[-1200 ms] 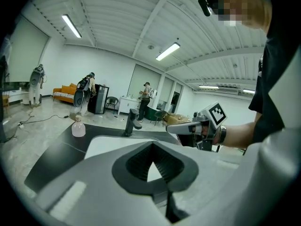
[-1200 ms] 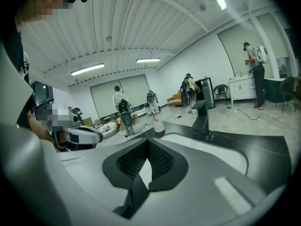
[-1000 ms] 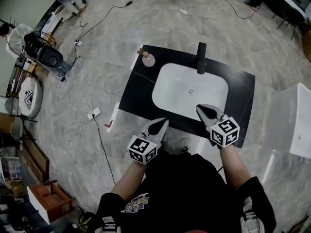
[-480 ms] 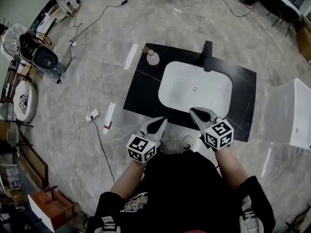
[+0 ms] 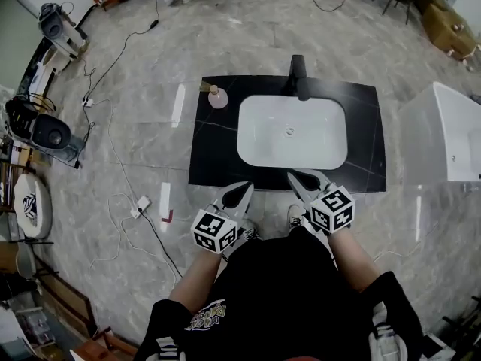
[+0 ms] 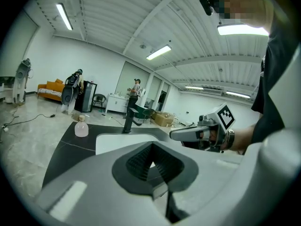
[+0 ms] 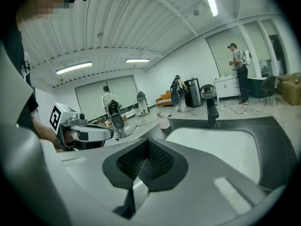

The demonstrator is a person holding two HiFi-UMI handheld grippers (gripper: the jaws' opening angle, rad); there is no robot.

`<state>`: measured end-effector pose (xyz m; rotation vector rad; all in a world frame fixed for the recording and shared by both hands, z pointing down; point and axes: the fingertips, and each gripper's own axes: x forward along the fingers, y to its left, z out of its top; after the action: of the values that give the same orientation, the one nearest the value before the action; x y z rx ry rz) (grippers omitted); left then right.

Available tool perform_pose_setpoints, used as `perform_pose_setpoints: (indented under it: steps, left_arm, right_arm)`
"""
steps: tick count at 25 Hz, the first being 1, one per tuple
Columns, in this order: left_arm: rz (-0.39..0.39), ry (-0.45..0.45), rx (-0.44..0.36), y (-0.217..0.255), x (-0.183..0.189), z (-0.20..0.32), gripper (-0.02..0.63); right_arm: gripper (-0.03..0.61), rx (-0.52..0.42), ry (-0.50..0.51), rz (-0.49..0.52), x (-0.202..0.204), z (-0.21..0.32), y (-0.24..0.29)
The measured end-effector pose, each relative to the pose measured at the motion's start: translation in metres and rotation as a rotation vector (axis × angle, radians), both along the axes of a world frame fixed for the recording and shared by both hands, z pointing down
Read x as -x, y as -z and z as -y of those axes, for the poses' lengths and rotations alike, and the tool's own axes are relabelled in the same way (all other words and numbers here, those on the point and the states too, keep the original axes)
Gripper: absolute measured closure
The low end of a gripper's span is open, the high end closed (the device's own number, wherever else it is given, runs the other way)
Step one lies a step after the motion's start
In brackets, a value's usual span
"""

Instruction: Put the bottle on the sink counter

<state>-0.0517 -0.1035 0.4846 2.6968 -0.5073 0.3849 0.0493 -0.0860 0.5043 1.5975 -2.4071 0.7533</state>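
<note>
- While the left gripper (image 5: pixel 245 188) and right gripper (image 5: pixel 294 177) hang at the near edge of the black sink counter (image 5: pixel 214 153), both pairs of jaws are pressed together, holding nothing.
- Pale pink bottle (image 5: pixel 218 97) (tan cap on) stands upright at the counter's far left corner, just beside the white basin (image 5: pixel 291 131), whose drain lies bare.

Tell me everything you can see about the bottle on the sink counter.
The bottle is small and squat, with a rounded pale pink body that looks translucent and a tan cap. It stands upright on the black counter, near its far left corner, just left of the white basin. Nothing but the counter touches it.
</note>
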Motion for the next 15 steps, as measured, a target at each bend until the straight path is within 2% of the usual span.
perform_pose_setpoints:
  steps: [8, 15]
  left_arm:
    - [-0.003, -0.116, 0.030, -0.010, 0.008, -0.015, 0.614]
    - [-0.004, -0.169, 0.040, -0.017, 0.022, -0.017, 0.613]
  right_arm:
    - [0.551, 0.031, -0.124, -0.008, 0.010, -0.030, -0.007]
    - [0.551, 0.042, -0.180, -0.003, 0.028, -0.041, -0.011]
